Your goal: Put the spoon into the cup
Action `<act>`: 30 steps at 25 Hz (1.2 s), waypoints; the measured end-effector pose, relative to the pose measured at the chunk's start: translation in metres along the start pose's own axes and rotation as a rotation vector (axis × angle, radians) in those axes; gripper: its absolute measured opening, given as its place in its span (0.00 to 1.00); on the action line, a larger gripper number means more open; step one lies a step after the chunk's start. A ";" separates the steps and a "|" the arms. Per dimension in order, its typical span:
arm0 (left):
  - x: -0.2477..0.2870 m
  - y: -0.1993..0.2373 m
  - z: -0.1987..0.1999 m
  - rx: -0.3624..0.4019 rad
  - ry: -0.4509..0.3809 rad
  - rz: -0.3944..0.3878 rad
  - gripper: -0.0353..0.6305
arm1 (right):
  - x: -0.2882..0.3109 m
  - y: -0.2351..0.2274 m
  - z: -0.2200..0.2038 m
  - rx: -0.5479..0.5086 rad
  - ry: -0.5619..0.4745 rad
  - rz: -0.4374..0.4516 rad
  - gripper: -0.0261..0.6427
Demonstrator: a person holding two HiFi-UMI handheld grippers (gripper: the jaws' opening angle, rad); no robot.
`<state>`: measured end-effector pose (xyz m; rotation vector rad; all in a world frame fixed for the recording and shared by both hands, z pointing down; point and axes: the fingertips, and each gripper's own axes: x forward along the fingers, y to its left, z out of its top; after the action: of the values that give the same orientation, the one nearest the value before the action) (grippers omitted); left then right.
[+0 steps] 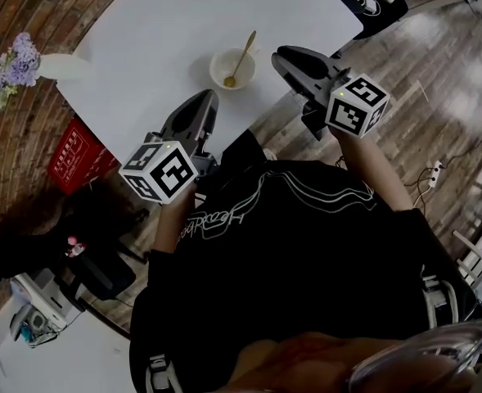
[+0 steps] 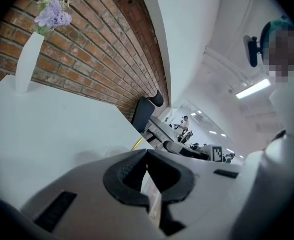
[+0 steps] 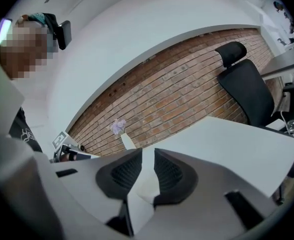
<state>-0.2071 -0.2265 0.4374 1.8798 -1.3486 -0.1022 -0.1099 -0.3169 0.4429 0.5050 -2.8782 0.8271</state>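
A white cup [image 1: 232,68] stands on the white table [image 1: 159,39], and a gold spoon [image 1: 242,56] leans inside it with its handle pointing up and away. My left gripper [image 1: 206,98] hovers at the table's near edge, below and left of the cup, its jaws shut with nothing between them. In the left gripper view [image 2: 147,151] the spoon's yellow handle [image 2: 137,144] peeks just past the closed tips. Just right of the cup, my right gripper [image 1: 280,56] has its jaws a narrow gap apart [image 3: 147,151] and holds nothing.
A white vase of purple flowers [image 1: 56,65] stands at the table's left end by the brick wall [image 3: 186,94]. A red box [image 1: 75,154] sits on the floor below. A black office chair [image 3: 246,84] stands beyond the table's far side.
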 end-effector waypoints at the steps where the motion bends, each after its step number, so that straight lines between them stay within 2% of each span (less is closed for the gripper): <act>1: -0.002 -0.005 0.002 0.009 -0.009 -0.006 0.06 | -0.003 0.008 0.004 -0.008 -0.012 0.018 0.11; 5: -0.011 -0.030 0.007 0.049 -0.045 -0.031 0.06 | -0.021 0.041 0.020 -0.025 -0.061 0.096 0.07; 12: -0.027 -0.073 0.022 0.126 -0.096 -0.096 0.06 | -0.042 0.088 0.036 -0.045 -0.083 0.223 0.04; 17: -0.035 -0.096 0.022 0.177 -0.115 -0.131 0.06 | -0.058 0.100 0.043 -0.037 -0.094 0.219 0.04; 24: -0.041 -0.110 0.027 0.207 -0.147 -0.128 0.06 | -0.074 0.117 0.047 -0.102 -0.095 0.249 0.03; 30: -0.039 -0.113 0.028 0.210 -0.142 -0.133 0.06 | -0.071 0.119 0.048 -0.092 -0.089 0.255 0.03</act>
<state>-0.1516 -0.1979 0.3317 2.1738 -1.3716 -0.1707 -0.0844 -0.2277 0.3297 0.1713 -3.0890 0.7155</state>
